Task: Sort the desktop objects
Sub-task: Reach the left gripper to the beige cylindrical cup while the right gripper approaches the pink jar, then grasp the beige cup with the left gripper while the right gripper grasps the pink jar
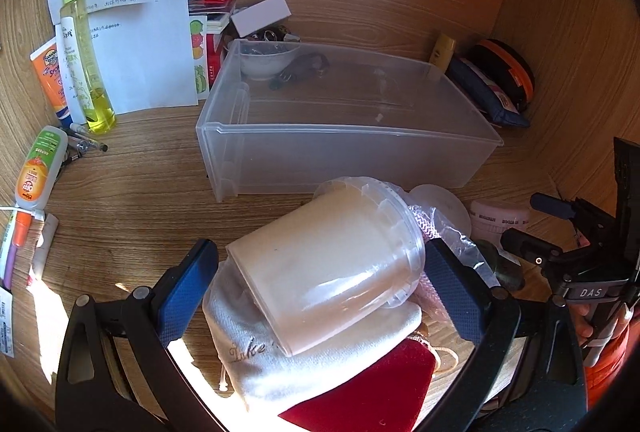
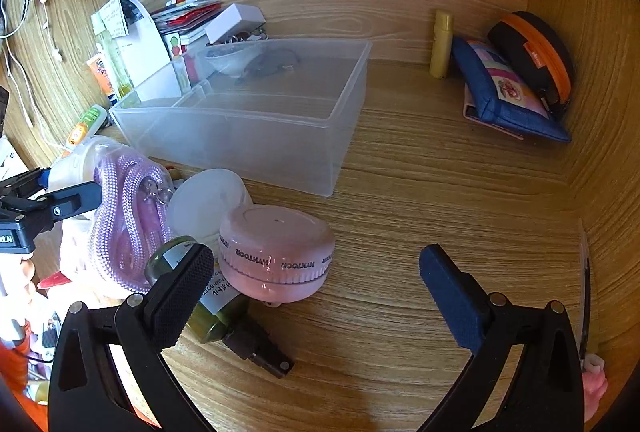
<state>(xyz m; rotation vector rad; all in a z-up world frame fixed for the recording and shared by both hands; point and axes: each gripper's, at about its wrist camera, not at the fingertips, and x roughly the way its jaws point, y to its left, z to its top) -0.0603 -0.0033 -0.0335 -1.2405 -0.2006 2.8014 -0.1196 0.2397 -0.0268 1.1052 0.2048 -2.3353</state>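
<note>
My left gripper (image 1: 320,272) stands open around a white jar (image 1: 324,272) with a clear lid that lies tilted on a white cloth pouch (image 1: 280,364); whether the pads touch it I cannot tell. A clear plastic bin (image 1: 344,136) sits just beyond it, with a small white bowl (image 1: 266,62) and a dark object at its far end. My right gripper (image 2: 316,272) is open and empty over bare desk, its left finger beside a pink round jar (image 2: 276,252) and a dark green pump bottle (image 2: 212,316). A bagged pink rope (image 2: 128,224) lies left of them.
Along the left stand a yellow spray bottle (image 1: 82,52), an orange tube (image 1: 48,76), a glue bottle (image 1: 38,168), pens and papers. At the back right are a yellow tube (image 2: 442,44), a blue pouch (image 2: 504,92) and a black-orange case (image 2: 536,52). A red pouch (image 1: 372,396) lies near.
</note>
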